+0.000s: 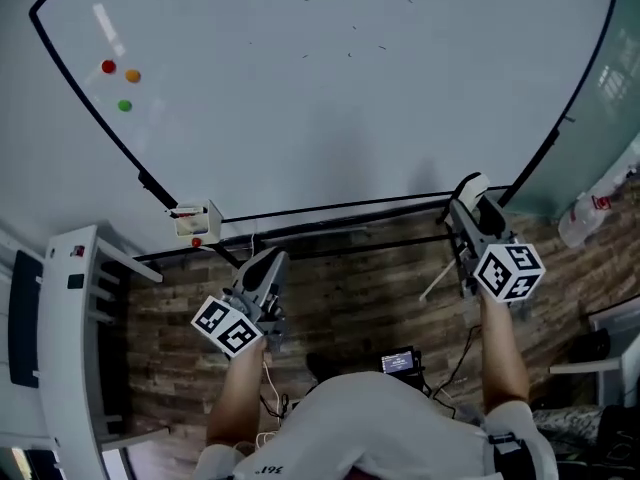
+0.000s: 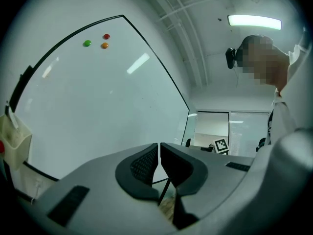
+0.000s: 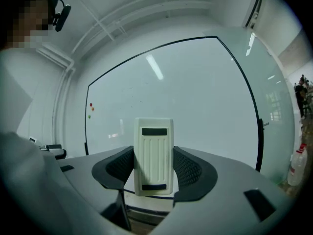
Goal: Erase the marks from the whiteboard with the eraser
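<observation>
Person facing a whiteboard [image 1: 330, 98] with a gripper in each hand; the right one carries the eraser.

The right gripper [image 3: 153, 168] is clamped on a cream, ribbed plastic eraser [image 3: 153, 151]. Its jaws hold the eraser upright by the long sides, low and short of the board ahead. The left gripper [image 2: 159, 163] has its jaws pressed together with nothing between them. A few faint marks [image 1: 350, 26] lie well ahead of and above the eraser, high on the board. Three coloured magnets [image 1: 120, 76] sit far off to the eraser's left. The eraser looks light and rigid, with smooth sides that could slip under wiping pressure, so a firm hold across its middle seems sensible.
</observation>
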Motion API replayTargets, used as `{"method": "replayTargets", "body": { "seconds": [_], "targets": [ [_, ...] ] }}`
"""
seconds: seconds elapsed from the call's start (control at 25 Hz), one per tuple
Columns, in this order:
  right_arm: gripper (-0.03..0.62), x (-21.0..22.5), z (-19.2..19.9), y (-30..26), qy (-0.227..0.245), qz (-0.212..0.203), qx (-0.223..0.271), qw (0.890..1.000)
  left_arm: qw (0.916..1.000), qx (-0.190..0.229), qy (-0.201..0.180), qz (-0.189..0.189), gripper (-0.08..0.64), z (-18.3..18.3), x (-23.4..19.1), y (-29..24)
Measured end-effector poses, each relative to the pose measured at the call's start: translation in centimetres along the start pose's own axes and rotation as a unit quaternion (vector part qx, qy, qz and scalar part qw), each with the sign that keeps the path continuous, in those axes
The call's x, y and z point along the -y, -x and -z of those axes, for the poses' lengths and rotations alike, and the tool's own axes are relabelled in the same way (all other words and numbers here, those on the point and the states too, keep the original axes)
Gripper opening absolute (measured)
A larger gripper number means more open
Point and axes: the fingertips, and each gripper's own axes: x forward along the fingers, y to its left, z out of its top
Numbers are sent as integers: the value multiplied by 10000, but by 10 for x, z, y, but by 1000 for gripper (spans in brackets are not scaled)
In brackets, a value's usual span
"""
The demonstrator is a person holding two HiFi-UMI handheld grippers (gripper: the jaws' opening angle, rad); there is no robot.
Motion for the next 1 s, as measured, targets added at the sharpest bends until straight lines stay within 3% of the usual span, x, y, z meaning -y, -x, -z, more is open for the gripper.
{"method": "replayTargets", "body": {
  "seconds": [0.28,0.52,0.76,1.0],
  "targets": [
    [261,-16,-79,-54,497,473,348,9970,9990,-10,-216,394,17,-48,-45,-14],
    [261,-15,-153,-90,993,562,671,9912,9986,93,-281,449,17,-64,-57,-36],
    [261,7,-211,-116,1182,671,876,9868,9979,194,-401,462,17,-71,-54,-63],
    [261,47,-266,-129,1073,1076,1057,9827,9970,226,-513,525,17,-74,-44,-80]
  ]
}}
